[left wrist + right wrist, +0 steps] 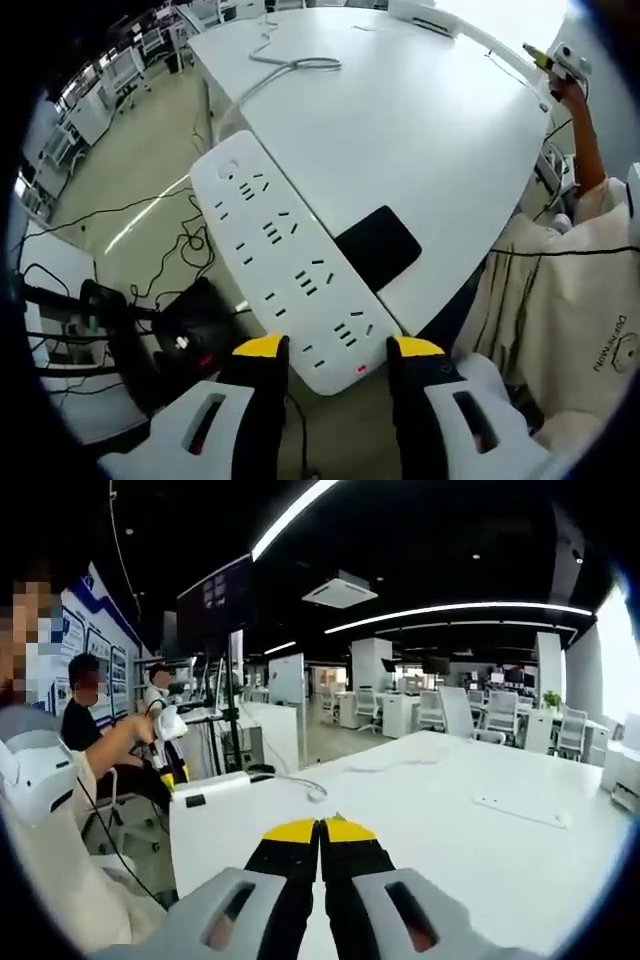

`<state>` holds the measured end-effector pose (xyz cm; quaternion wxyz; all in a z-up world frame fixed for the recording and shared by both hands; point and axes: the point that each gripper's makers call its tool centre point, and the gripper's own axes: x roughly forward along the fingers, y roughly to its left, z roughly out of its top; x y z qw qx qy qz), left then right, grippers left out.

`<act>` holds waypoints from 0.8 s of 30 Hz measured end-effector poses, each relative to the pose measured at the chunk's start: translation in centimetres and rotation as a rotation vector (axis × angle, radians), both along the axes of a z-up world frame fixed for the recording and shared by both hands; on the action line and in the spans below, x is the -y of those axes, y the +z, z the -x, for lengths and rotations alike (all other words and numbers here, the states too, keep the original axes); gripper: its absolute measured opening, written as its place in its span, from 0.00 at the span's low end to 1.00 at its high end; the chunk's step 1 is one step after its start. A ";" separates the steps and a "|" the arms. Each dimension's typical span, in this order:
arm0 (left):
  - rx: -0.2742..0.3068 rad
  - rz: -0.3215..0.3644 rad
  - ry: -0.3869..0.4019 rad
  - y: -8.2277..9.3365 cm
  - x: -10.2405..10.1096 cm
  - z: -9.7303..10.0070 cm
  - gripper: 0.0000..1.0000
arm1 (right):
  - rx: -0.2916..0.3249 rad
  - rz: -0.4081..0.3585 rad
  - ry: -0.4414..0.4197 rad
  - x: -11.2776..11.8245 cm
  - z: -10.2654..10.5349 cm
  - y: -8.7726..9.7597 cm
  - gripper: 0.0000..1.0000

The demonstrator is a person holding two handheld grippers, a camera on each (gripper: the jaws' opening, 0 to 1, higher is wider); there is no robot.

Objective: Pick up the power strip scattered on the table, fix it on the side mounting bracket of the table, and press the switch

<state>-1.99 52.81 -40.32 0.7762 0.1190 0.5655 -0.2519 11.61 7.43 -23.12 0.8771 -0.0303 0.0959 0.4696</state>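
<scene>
L gripper [338,352] is pinching the near end of the power strip [285,262], yellow tips on either edge, w/ a small red glow on the strip sitting between them. The strip is hanging past the table [420,150] edge, tilted, far end up against the table corner, sockets facing the cam. Prob. being held by the end so the body can be lined up along the table side, where the bracket should be; can't make out the bracket itself. A black pad [378,247] is lying on the tabletop just beside the strip. The strip's white cable [290,66] is looping across the far tabletop. Floor below is cluttered w/ black cords and gear.

R gripper [321,829] is hovering over the table w/ tips pressed together, carrying nothing, pointing across the white top toward the office — likely parked out of the way until the switch press. A person's sleeve [40,880] is showing at the left.
</scene>
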 end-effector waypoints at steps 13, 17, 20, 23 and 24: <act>-0.020 -0.009 -0.004 -0.1 0.0 0.0 0.44 | 0.021 0.025 0.074 -4.1 -1.4 3.0 0.00; -0.027 -0.014 -0.007 -0.1 0.0 0.0 0.44 | 0.034 0.059 0.095 -5.4 -1.7 3.6 0.00; -0.032 -0.015 -0.005 -0.1 0.1 0.0 0.44 | 0.040 0.087 0.123 -6.5 -1.8 4.1 0.00; -0.038 -0.021 0.001 -0.1 0.2 0.0 0.44 | 0.038 0.108 0.155 -7.8 -1.8 4.6 0.00; -0.039 -0.023 0.000 -0.1 0.2 0.0 0.44 | 0.040 0.112 0.162 -8.1 -1.8 4.8 0.00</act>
